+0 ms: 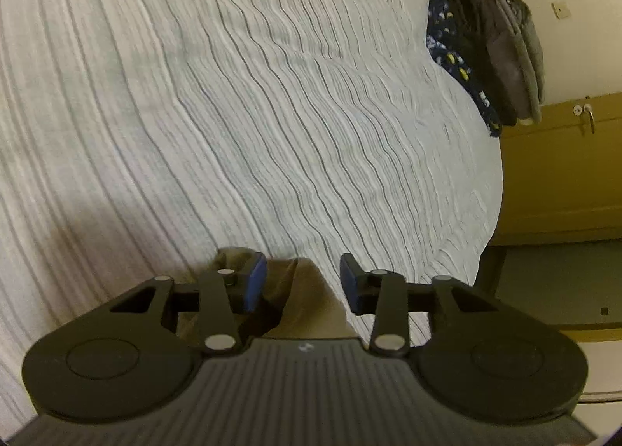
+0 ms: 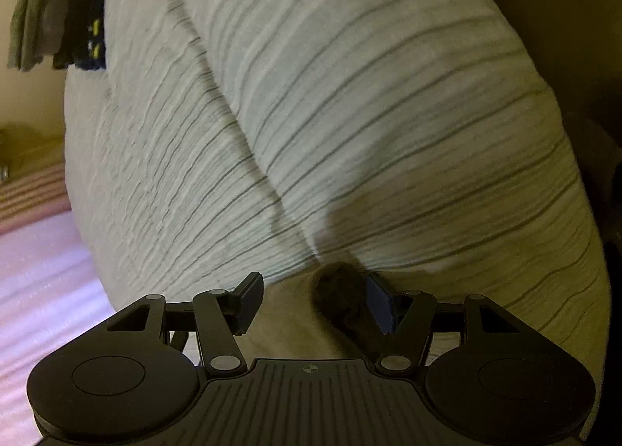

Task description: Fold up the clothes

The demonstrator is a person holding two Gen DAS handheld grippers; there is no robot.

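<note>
Brown garment (image 1: 287, 290) between parted left gripper (image 1: 303, 283) fingers, on striped bedsheet (image 1: 233, 96).

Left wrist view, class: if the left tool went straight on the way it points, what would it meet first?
Probably the brown cloth lying between the left tool's open pads, on the striped bedspread. Depth is unclear, so this is a judgement.
</note>
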